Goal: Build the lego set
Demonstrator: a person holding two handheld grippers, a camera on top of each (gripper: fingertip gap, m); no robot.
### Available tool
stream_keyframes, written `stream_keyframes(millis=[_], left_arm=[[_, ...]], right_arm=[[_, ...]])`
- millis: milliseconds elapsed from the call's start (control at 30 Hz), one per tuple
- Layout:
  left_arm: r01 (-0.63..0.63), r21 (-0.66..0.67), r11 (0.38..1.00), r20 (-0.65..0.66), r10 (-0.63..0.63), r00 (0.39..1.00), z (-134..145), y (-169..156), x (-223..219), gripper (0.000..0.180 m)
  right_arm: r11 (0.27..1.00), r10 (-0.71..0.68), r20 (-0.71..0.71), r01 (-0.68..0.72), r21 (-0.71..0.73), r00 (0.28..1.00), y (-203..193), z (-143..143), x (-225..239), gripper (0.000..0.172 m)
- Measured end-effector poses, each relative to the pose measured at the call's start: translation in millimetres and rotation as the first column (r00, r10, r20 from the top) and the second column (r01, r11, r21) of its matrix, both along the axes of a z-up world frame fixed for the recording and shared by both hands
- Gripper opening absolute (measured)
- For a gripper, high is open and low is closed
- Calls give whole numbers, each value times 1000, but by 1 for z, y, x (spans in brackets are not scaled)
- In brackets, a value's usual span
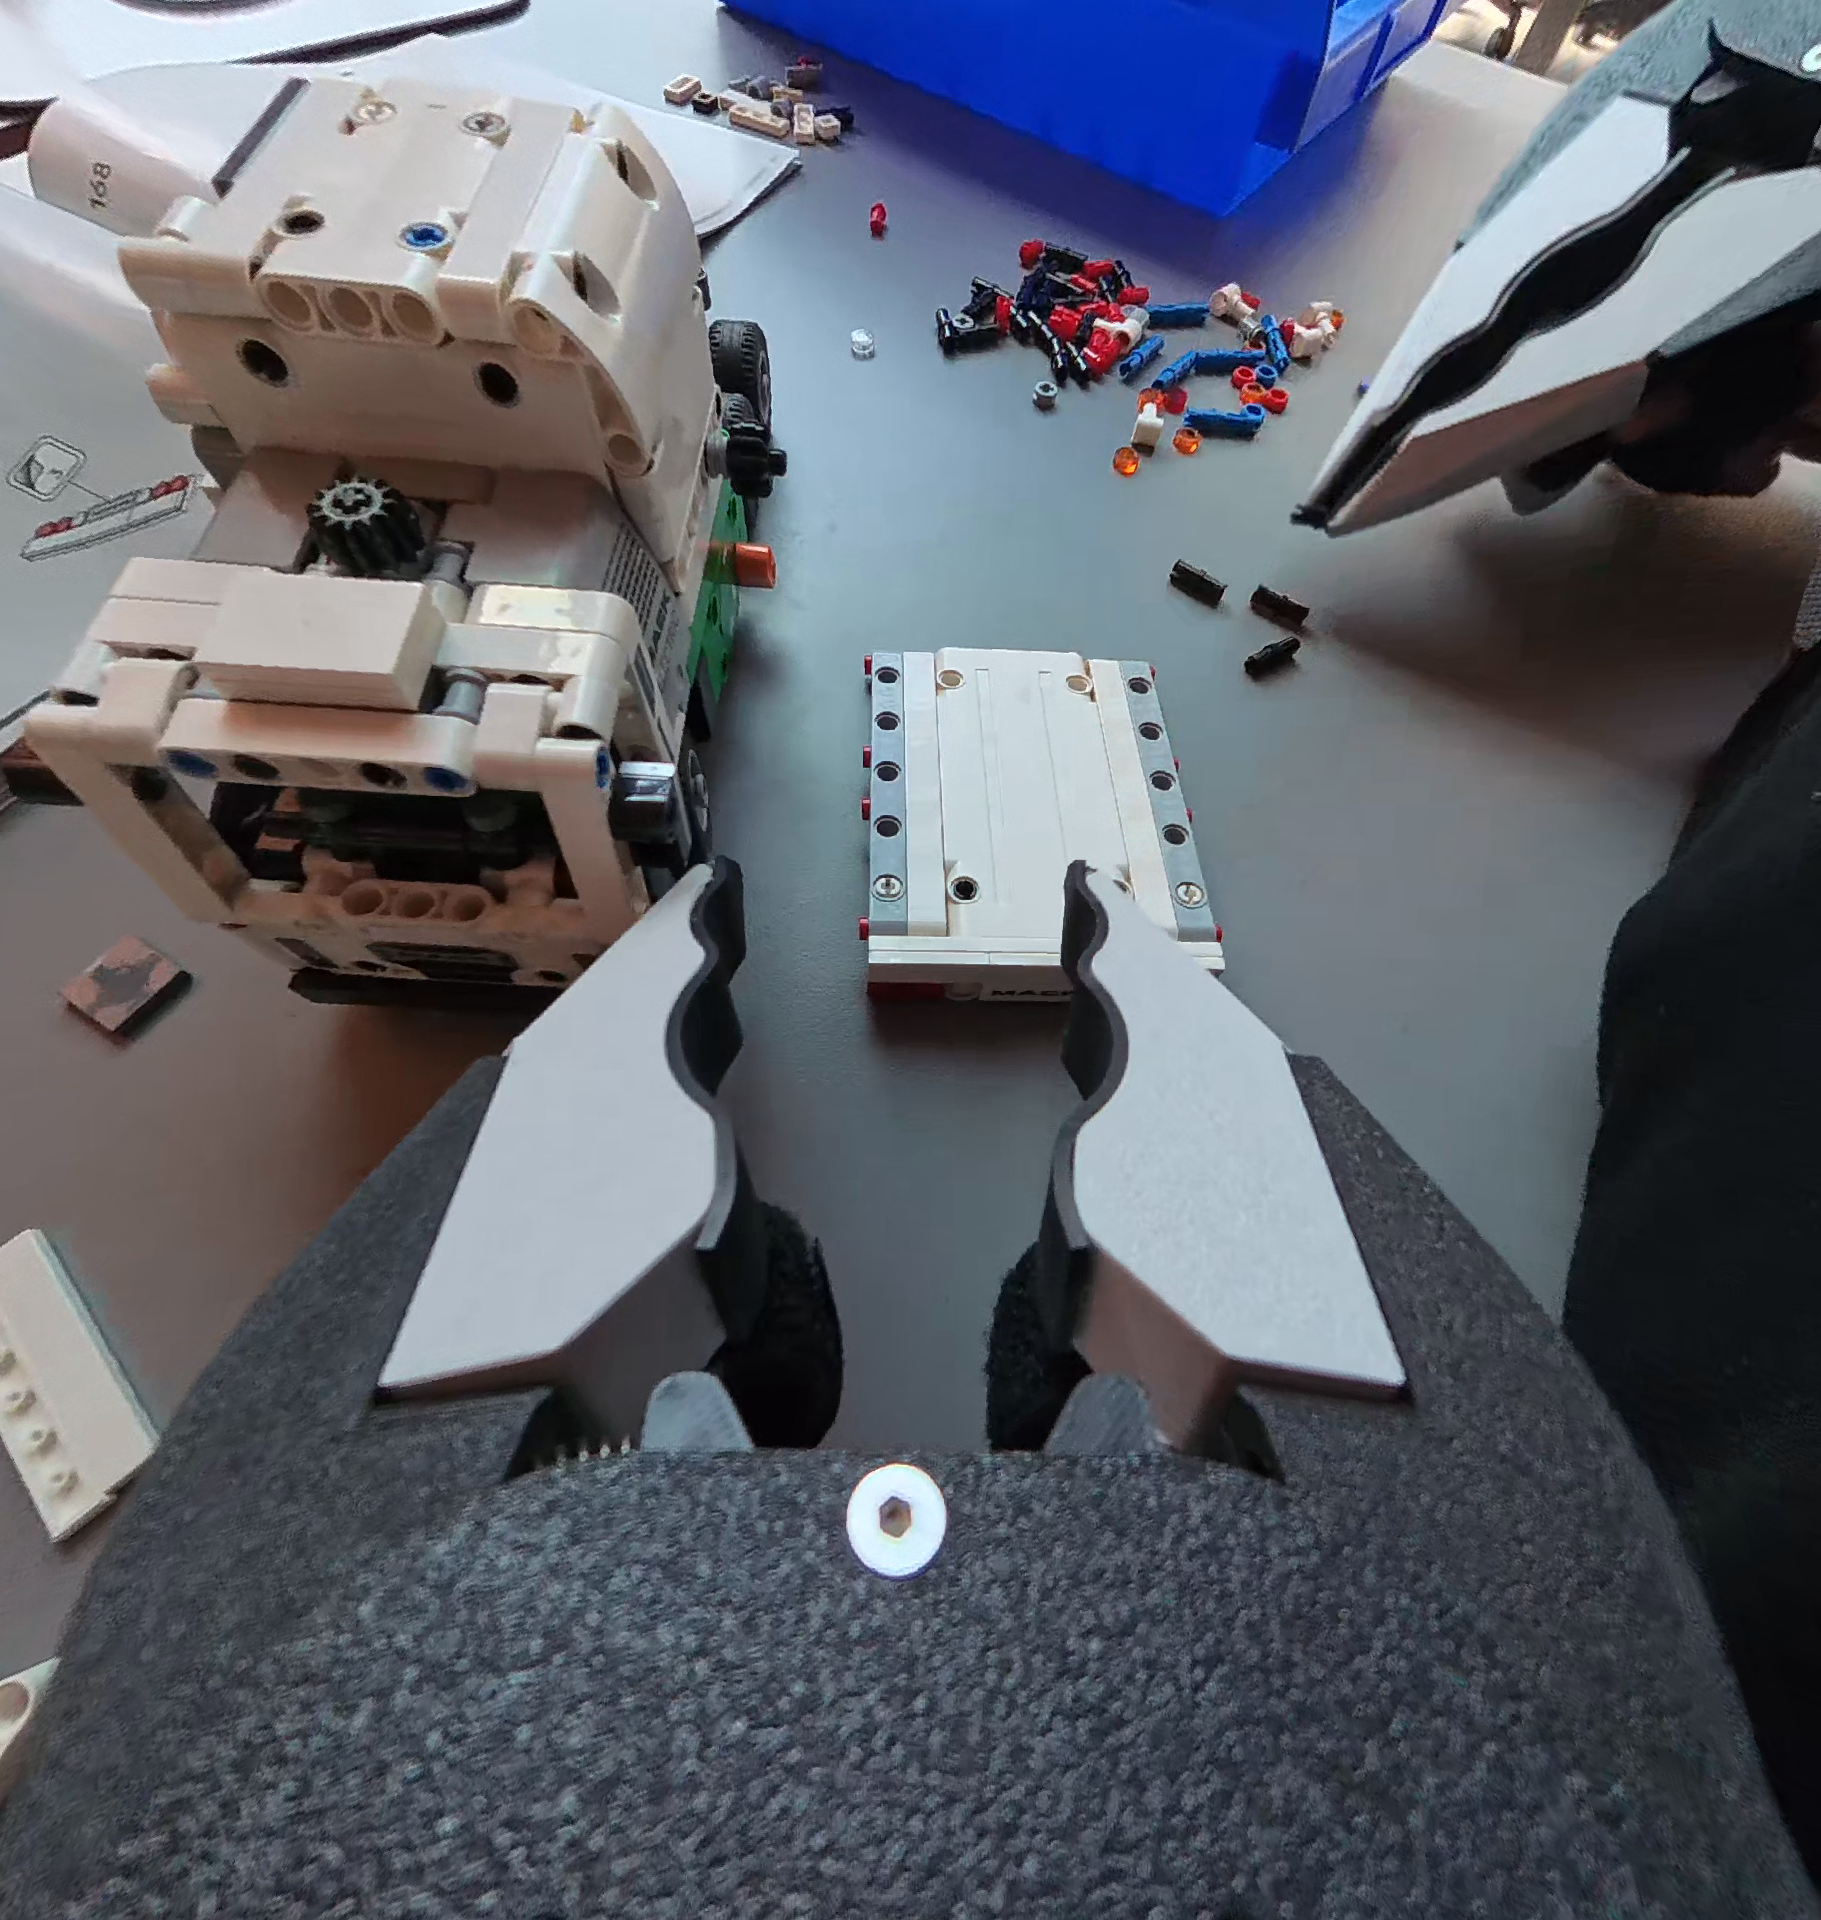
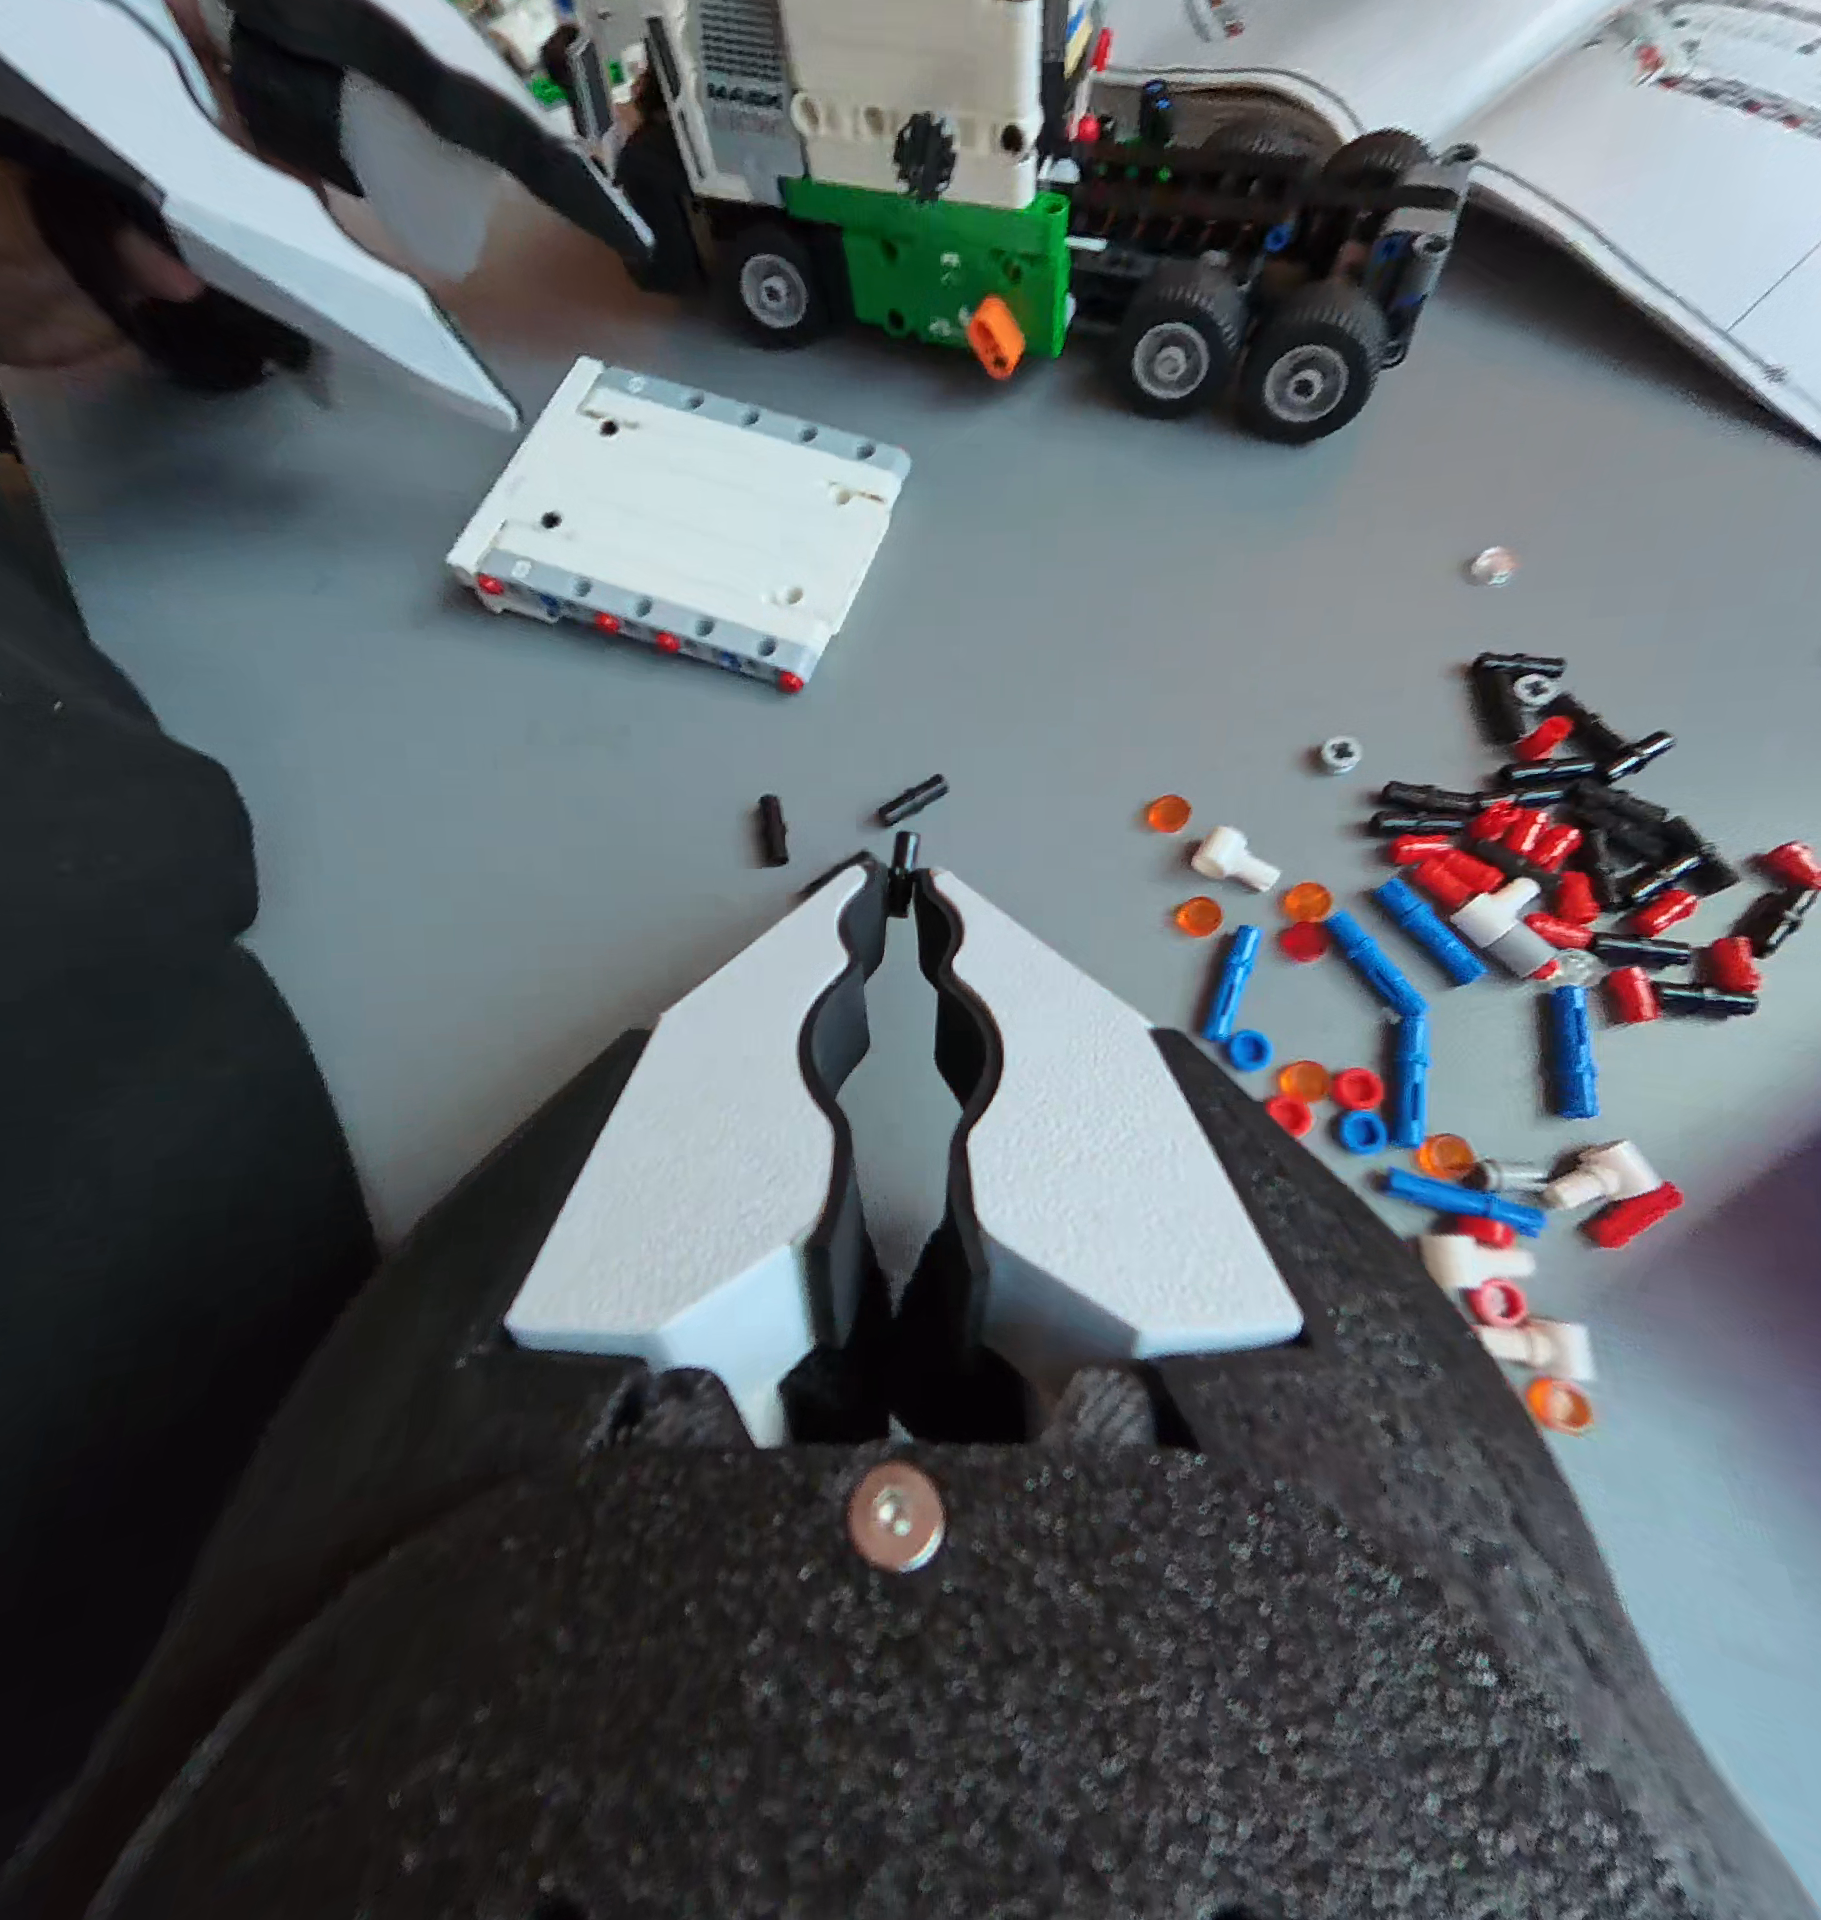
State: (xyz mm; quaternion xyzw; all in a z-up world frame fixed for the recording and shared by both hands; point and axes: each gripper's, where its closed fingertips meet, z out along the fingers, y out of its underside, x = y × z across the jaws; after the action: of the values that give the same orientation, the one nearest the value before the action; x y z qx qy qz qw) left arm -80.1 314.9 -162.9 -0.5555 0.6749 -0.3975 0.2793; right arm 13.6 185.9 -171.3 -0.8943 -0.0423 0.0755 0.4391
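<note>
My left gripper (image 1: 901,883) is open, with nothing between its pads. Its right fingertip (image 1: 1088,904) overlaps the near edge of a flat white and grey brick panel (image 1: 1020,790) lying on the dark table. A white and green toy truck (image 1: 386,582) stands just to its left. My right gripper (image 2: 901,883) is shut on a small black pin (image 2: 904,857) that sticks out past the fingertips, held above the table. Two more black pins (image 2: 771,829) (image 2: 911,800) lie just ahead of it. The panel (image 2: 677,520) and truck (image 2: 989,208) lie farther off. The right gripper (image 1: 1321,514) shows shut in the left wrist view.
A pile of red, blue, black and orange small parts (image 2: 1508,935) lies to the right. A blue bin (image 1: 1145,83) stands at the back. Open instruction pages (image 1: 44,436) lie under and behind the truck. White pieces (image 1: 44,1382) lie at the near left. A dark sleeve (image 2: 75,1039) is on the left. Left tips to right tips: about 15 centimetres.
</note>
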Motion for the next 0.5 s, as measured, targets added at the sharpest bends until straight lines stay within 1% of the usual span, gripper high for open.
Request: stream_keyframes(millis=[133,267,333,500], left_arm=[[-8,16,1000,9,8,1000,1,1,0,60],[-23,53,998,1,23,1000,-2,2,1,59],[-34,55,998,7,34,999,-1,4,1,59],[-39,55,998,-1,39,999,-2,5,1,59]], right_arm=[[999,38,-30,-39,-30,999,-8,-8,-11,4],[997,59,-25,-60,-50,998,-12,-11,-14,4],[995,64,-9,-64,-75,998,-13,-16,-14,4],[996,51,33,-48,-75,998,-13,-17,-12,4]])
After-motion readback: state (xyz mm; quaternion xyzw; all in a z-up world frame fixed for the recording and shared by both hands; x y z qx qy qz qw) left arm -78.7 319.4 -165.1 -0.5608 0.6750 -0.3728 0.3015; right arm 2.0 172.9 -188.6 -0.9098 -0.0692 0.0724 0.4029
